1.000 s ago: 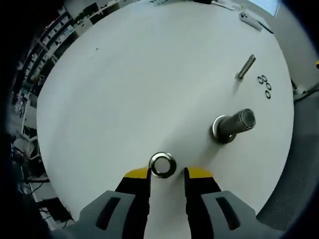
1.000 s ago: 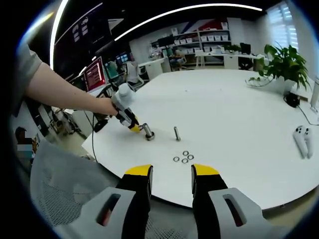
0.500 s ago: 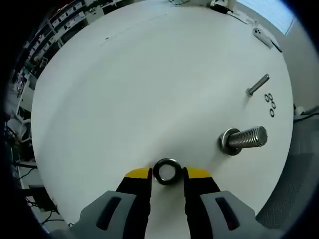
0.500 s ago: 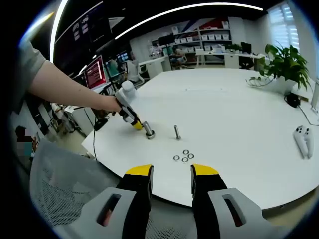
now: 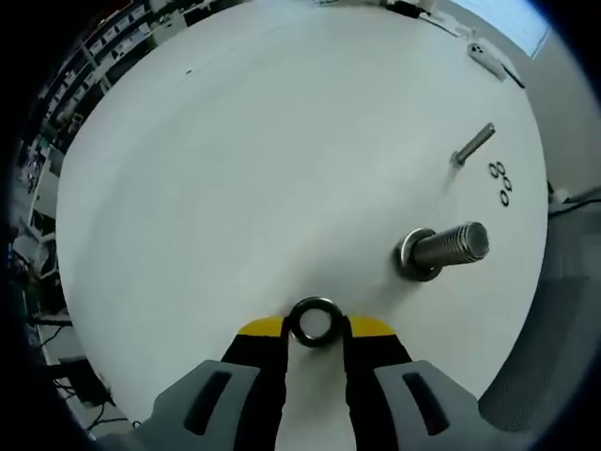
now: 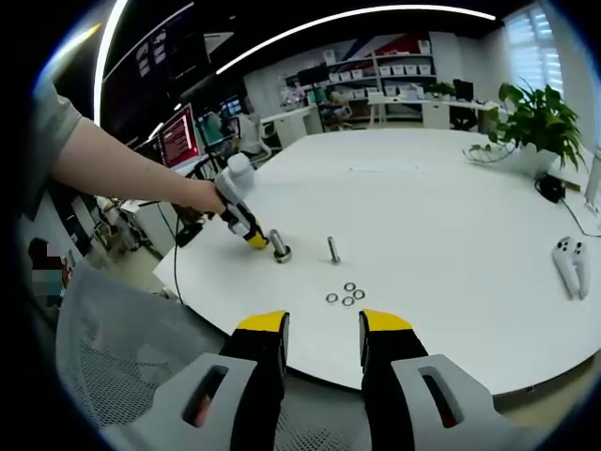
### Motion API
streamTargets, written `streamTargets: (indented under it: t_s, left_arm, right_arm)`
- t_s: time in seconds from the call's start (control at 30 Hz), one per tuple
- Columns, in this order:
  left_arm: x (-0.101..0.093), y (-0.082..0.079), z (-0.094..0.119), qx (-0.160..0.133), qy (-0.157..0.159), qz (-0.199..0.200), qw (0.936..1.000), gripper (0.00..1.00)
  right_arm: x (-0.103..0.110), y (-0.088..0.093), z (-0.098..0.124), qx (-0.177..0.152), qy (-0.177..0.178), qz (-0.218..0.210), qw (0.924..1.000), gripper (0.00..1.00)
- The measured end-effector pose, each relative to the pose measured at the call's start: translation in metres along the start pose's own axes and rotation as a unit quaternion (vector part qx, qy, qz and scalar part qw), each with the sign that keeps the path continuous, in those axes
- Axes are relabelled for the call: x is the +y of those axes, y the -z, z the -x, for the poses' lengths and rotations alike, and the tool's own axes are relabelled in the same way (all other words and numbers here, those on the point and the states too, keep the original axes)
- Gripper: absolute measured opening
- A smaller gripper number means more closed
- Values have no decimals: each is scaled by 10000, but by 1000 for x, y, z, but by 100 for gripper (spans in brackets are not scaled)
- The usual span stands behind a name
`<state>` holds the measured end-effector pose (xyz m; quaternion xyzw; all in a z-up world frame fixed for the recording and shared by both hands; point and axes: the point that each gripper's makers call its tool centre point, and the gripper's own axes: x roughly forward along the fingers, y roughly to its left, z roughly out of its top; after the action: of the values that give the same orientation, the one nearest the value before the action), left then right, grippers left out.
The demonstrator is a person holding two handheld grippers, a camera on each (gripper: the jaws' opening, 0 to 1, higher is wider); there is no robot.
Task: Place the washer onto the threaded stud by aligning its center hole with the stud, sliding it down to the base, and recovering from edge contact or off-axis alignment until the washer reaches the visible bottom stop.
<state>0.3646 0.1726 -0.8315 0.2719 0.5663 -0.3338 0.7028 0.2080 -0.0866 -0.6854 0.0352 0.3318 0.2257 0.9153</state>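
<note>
My left claw [image 5: 315,326] is clamped on the washer [image 5: 315,321], yellow tips tight on both sides, hole facing the camera. Washer sits near the worktop [image 5: 235,160] edge closest to me, not on the stud. Threaded stud [image 5: 439,250] stands upright on its wide base, apart from the washer, also by that near edge. Slimmer bolt [image 5: 472,145] stands further along, three small rings [image 5: 500,183] lying beside it. My right claw [image 6: 323,326] hangs off the worktop's near edge, jaws apart, gripping nothing. White controller [image 6: 569,263] lies toward the far right edge, potted plant [image 6: 535,120] behind it
</note>
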Motion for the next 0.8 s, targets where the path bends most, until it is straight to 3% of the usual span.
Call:
streamTargets:
  t_s: [0.13,0.3,0.8]
  left_arm:
    - [-8,8,1,91,58,-195,9998,21]
    - [-10,17,2,175,164,-41,9997,21]
    - [-13,17,0,221,86,-261,9994,28]
  right_arm:
    - [0,0,0,-8,0,-4,10000,33]
    - [1,0,0,-1,-19,11,10000,33]
    - [-1,0,0,-6,14,-11,10000,33]
